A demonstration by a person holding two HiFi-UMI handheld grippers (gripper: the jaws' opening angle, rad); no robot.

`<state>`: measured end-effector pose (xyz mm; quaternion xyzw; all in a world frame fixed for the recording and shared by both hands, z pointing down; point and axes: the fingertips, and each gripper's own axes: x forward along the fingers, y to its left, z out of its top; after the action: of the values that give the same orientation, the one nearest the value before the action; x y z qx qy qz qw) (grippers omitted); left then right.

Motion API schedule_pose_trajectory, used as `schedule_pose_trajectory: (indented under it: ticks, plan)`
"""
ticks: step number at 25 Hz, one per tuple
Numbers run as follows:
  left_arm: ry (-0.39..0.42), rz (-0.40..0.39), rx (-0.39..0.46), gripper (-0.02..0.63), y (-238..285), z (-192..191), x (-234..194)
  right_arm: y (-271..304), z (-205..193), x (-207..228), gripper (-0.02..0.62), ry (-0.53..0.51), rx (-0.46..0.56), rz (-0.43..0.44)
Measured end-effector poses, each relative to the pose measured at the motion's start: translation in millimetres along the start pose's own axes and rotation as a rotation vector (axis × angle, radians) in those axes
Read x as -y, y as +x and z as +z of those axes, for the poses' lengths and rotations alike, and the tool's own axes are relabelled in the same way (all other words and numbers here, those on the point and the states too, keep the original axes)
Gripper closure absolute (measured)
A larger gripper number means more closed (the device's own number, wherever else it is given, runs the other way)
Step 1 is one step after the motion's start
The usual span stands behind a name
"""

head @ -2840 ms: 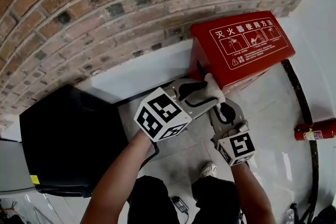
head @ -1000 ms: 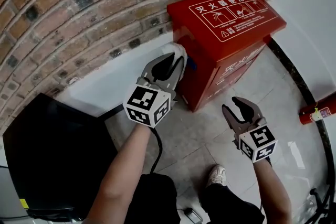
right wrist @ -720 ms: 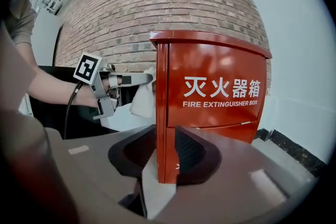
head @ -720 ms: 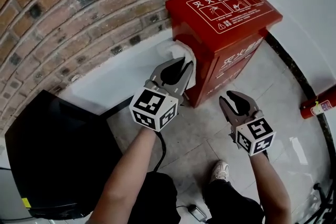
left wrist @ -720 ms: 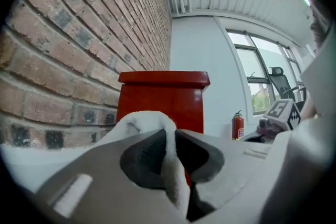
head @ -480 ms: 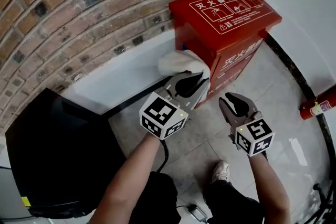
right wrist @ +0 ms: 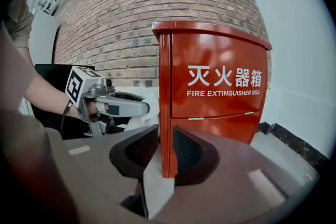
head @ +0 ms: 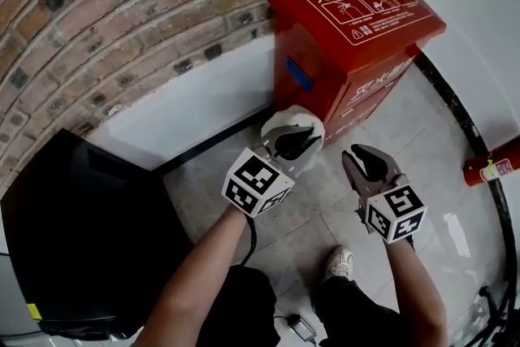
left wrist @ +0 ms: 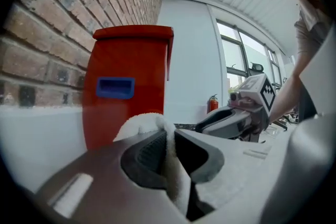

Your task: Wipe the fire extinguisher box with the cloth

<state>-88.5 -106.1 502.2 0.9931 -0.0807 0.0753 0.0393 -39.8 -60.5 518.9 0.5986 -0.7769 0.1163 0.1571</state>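
The red fire extinguisher box (head: pixel 357 20) stands against the brick wall, a blue handle (head: pixel 298 73) on its left side. My left gripper (head: pixel 294 134) is shut on a white cloth (head: pixel 286 119) low at the box's front left corner. In the left gripper view the cloth (left wrist: pixel 144 123) bulges between and over the pads, with the box (left wrist: pixel 131 60) just beyond. My right gripper (head: pixel 367 154) hovers in front of the box (right wrist: pixel 220 86). Its jaws have just been closing to a narrow gap, with nothing between them.
A black cabinet (head: pixel 89 240) fills the lower left. White skirting (head: pixel 203 110) runs under the brick wall (head: pixel 122 12). A red extinguisher (head: pixel 491 162) lies on the tiled floor at right, beside a dark floor strip (head: pixel 455 110). The person's shoe (head: pixel 340 262) is below.
My left gripper has slid down the box's left side with the cloth, from near the top to the bottom corner. The right gripper has stayed in place, its jaws narrower.
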Motion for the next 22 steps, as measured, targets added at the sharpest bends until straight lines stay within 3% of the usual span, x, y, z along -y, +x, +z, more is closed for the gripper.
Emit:
schedule_pose_trajectory:
  ticks: [8, 13, 22]
  plan:
    - [-0.034, 0.077, 0.052, 0.558, 3, -4, -63, 10, -14, 1, 0.486, -0.01, -0.036, 0.024]
    - [-0.045, 0.185, 0.064, 0.558, 0, -14, -112, 13, -18, 9, 0.492, -0.009, -0.035, 0.03]
    - [-0.025, 0.411, -0.081, 0.558, 5, -53, -177, 50, -39, 21, 0.521, 0.005, -0.075, 0.051]
